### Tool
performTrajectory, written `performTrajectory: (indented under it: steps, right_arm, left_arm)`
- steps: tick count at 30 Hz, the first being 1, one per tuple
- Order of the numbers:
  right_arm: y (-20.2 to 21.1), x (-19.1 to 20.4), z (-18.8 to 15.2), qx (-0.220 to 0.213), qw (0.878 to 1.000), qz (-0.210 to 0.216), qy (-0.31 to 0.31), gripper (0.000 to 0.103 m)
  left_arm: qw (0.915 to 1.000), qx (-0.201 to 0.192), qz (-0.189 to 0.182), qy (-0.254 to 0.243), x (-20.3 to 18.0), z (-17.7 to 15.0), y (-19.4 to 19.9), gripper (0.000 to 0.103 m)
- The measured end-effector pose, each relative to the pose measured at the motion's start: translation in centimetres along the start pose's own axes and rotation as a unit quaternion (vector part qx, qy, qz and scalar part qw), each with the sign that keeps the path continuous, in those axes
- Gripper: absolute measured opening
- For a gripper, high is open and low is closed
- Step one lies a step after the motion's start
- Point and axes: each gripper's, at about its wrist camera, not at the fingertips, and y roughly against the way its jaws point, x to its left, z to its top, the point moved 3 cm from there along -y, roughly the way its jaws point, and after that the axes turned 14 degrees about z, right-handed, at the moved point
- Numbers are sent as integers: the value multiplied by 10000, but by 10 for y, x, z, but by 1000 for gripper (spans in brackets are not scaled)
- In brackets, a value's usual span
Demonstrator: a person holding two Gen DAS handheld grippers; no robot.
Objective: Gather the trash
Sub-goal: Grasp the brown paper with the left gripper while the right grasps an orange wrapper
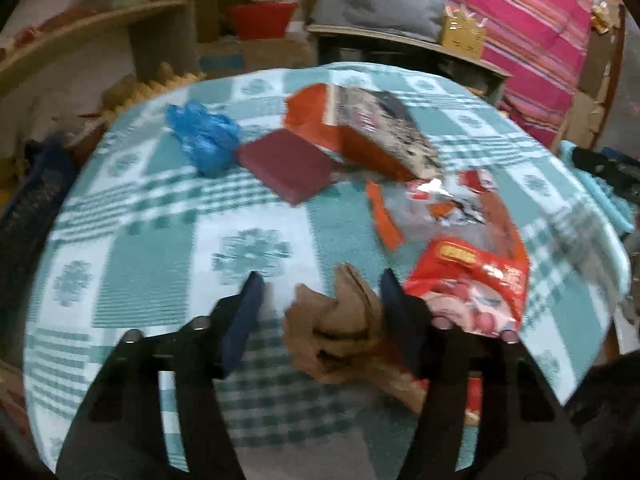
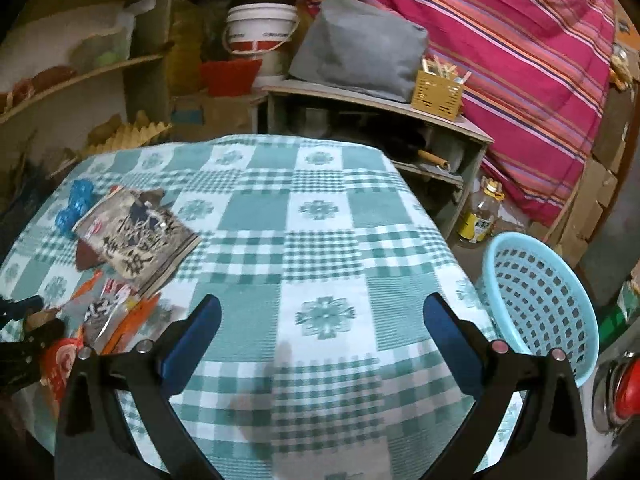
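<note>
My left gripper (image 1: 322,292) is open, low over the table, with a crumpled brown paper (image 1: 340,332) between its fingers, nearer the right one. A red snack bag (image 1: 472,284) lies just right of it. Farther off lie a clear torn wrapper (image 1: 448,208), an orange box with a printed face (image 1: 360,132), a maroon pad (image 1: 290,168) and a crumpled blue plastic bag (image 1: 204,136). My right gripper (image 2: 322,316) is open and empty above bare checked cloth (image 2: 320,216). The printed box (image 2: 136,236) and wrappers (image 2: 108,312) lie to its left.
A light blue plastic basket (image 2: 540,300) stands off the table's right edge. Behind the table are a low wooden shelf (image 2: 380,104), a white bucket (image 2: 260,28), a grey cushion (image 2: 356,48) and a pink striped blanket (image 2: 500,60). A bottle (image 2: 480,216) stands on the floor.
</note>
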Motion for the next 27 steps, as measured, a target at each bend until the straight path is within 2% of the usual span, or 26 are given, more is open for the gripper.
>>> performTrajectory:
  steps: [2, 9, 16, 21, 25, 27]
  right_arm:
    - [0, 8, 0, -7, 10000, 11, 98, 99]
    - [-5, 40, -5, 60, 9987, 152, 481, 99]
    - [-11, 62, -4, 100, 9976, 598, 322, 99]
    - [-30, 87, -8, 338, 9955, 841, 291, 99]
    - [-50, 98, -14, 641, 9952, 676, 294, 98]
    - [-59, 100, -16, 790, 9937, 790, 127, 97]
  left_arm:
    - [9999, -93, -32, -65, -2, 1, 5, 42]
    - [9995, -297, 126, 17, 11, 10, 15, 40]
    - [9977, -446, 473, 211, 37, 28, 13, 39]
    - [9963, -529, 549, 395, 49, 33, 12, 39]
    - [9956, -539, 715, 260, 48, 30, 11, 39]
    - [9956, -548, 715, 259, 50, 29, 11, 39]
